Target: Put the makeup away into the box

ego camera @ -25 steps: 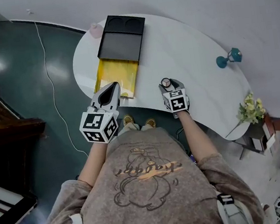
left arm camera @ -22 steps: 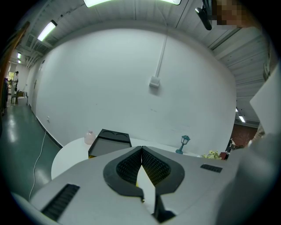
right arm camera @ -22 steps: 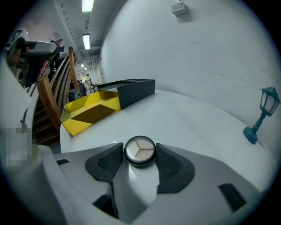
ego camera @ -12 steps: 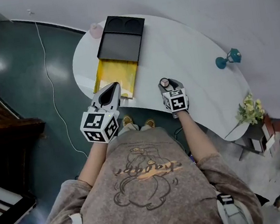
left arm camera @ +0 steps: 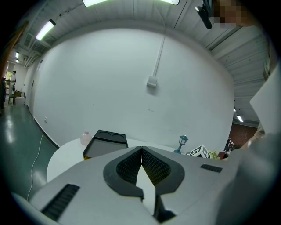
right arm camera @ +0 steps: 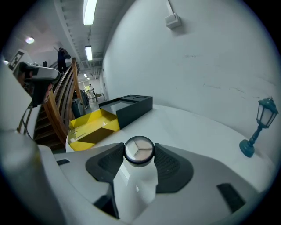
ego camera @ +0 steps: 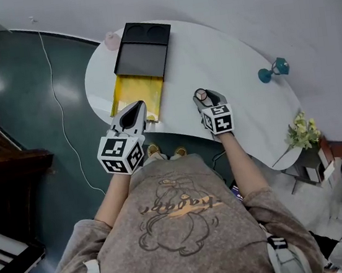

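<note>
Right claw (ego camera: 202, 96) is clamped on a little round compact (right arm camera: 139, 150). The pads pinch it from both sides and its clear lid faces up at the camera. Holding it flat by the rim makes sense to me, since it's a slick disc and a side squeeze keeps it from tipping on the way over. It looks clear of the white table (ego camera: 230, 62), though I can't swear to it from these angles.

The box sits off to my left. It's a yellow tray (ego camera: 137, 93) pulled out toward me from a black case (ego camera: 141, 50), open on top with nothing in it that I can see. So the compact is well short of it, and the carry across is the next bit, I reckon.

Left claw (ego camera: 133, 111) is closed with nothing in it. It's parked right at the near end of the yellow tray, probably to steady it or just to stay out of the way.

Pose-wise, my right forearm reaches straight out over the near table edge. That claw is tipped nose-down, with the marker cube facing up. The left arm is bent in closer, and its claw points nearly level toward the box.
</note>
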### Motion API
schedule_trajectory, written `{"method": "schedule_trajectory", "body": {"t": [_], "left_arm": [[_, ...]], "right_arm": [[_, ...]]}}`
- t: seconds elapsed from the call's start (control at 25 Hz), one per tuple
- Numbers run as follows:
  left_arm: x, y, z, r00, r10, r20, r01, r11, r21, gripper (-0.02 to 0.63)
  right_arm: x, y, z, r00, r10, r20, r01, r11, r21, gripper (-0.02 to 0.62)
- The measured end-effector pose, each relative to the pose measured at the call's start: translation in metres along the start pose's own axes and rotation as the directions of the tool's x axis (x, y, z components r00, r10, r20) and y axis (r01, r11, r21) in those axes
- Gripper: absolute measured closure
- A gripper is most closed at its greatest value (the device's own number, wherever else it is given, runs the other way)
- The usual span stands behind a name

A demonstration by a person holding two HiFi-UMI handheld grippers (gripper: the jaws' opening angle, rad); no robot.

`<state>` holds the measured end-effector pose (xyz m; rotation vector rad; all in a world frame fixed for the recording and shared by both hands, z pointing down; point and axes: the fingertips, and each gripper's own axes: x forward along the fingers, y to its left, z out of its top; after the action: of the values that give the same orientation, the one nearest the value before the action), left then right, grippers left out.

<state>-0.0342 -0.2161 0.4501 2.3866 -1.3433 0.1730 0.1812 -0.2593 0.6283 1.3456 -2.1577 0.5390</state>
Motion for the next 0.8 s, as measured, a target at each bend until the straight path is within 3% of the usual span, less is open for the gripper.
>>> {"method": "schedule_trajectory", "body": {"t": [0.36, 0.8], "left_arm": [[0.003, -0.001, 0.004, 1.000, -0.007, 0.010, 0.007, 1.000, 0.004, 0.584], [-0.007, 0.006, 0.010, 0.999, 0.014, 0.031, -0.014, 1.000, 0.002, 0.584]], "right_arm": [[-0.038, 0.019, 0.057, 0.991, 0.062, 0.120, -0.057, 0.997, -0.046, 0.370], [-0.100, 0.060, 0.130, 0.944, 0.187, 0.273, -0.157, 0.979, -0.127, 0.370]]}}
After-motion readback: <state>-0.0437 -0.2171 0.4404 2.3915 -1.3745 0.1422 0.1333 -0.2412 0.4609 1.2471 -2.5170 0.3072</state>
